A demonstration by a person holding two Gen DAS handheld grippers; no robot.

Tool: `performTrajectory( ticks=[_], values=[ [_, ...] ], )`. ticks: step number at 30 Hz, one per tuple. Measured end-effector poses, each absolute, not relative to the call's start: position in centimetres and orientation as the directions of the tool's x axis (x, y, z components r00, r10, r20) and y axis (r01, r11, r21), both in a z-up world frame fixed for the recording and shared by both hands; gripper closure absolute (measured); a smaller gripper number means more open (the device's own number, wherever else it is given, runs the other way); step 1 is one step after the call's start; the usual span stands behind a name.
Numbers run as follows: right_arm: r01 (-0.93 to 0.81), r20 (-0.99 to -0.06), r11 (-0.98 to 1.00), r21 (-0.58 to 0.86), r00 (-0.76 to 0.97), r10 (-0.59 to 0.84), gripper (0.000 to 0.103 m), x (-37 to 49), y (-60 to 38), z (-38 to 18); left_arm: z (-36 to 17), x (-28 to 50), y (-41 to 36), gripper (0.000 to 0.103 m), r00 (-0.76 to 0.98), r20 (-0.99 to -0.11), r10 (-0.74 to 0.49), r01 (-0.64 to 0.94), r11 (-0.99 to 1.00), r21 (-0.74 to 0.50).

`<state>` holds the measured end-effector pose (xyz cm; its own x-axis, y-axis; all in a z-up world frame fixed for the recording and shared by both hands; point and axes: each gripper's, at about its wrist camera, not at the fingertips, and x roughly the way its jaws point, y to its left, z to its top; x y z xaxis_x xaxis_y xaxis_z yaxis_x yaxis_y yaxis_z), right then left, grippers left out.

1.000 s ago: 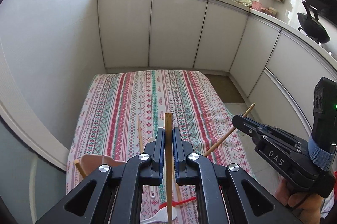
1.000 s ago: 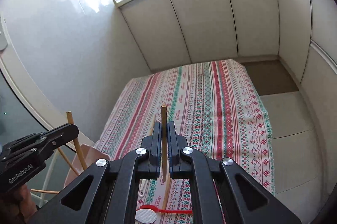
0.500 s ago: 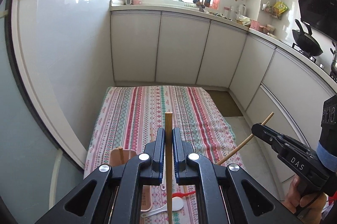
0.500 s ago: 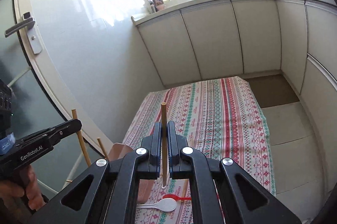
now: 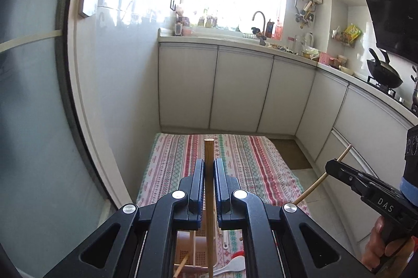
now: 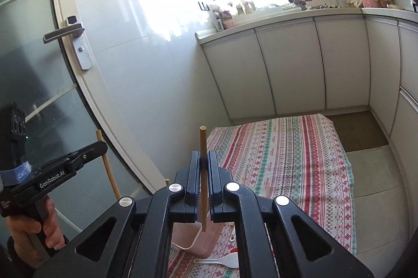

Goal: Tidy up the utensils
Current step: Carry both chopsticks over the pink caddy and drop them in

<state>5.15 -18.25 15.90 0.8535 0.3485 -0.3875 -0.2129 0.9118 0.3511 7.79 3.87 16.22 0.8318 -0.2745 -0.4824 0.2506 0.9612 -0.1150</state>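
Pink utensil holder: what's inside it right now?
In the left wrist view, the pink utensil holder holds at least one thin wooden chopstick leaning inside. The left gripper covers most of it, so its remaining contents cannot be seen.

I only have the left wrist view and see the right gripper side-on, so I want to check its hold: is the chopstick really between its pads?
Observer: Yes. In the right wrist view the right gripper is shut on the right chopstick, which stands upright between the pads.
Operator: Where does its lower end sit?
Observer: It hangs free below the jaws, lined up in that view with the pink holder. I cannot tell if it is over the opening.
Operator: And my own gripper from outside?
Observer: The left chopstick sticks out above and below the left gripper.
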Motion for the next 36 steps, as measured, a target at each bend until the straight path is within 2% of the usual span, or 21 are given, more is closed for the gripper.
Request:
performTrajectory(
  ticks=[12, 16, 23, 34, 36],
  values=[
    [-0.273, -0.391, 0.899, 0.343, 0.829, 0.401, 0.098, 6.9, -14.1, 15.2, 14.8, 10.8, 6.2, 0.096, 0.923, -0.336, -0.184, 0.162, 0.982, -0.092],
    [-0.292, -0.395, 0.894, 0.340, 0.819, 0.417, 0.098, 7.4, -13.1, 14.7, 12.9, 11.6, 5.9, 0.096, 0.923, -0.338, -0.181, 0.173, 0.983, -0.056],
    [-0.317, -0.396, 0.883, 0.346, 0.804, 0.444, 0.098, 8.2, -11.7, 13.8, 9.6, 12.4, 6.4, 0.096, 0.905, -0.371, -0.206, 0.197, 0.978, -0.065],
    [-0.349, -0.410, 0.874, 0.339, 0.781, 0.471, 0.098, 9.3, -9.1, 12.3, 8.6, 11.9, 7.1, 0.095, 0.875, -0.431, -0.219, 0.206, 0.976, -0.076],
    [-0.348, -0.417, 0.875, 0.335, 0.778, 0.469, 0.098, 9.4, -8.8, 12.0, 8.6, 11.7, 7.5, 0.092, 0.868, -0.447, -0.214, 0.197, 0.977, -0.086]
  ],
)
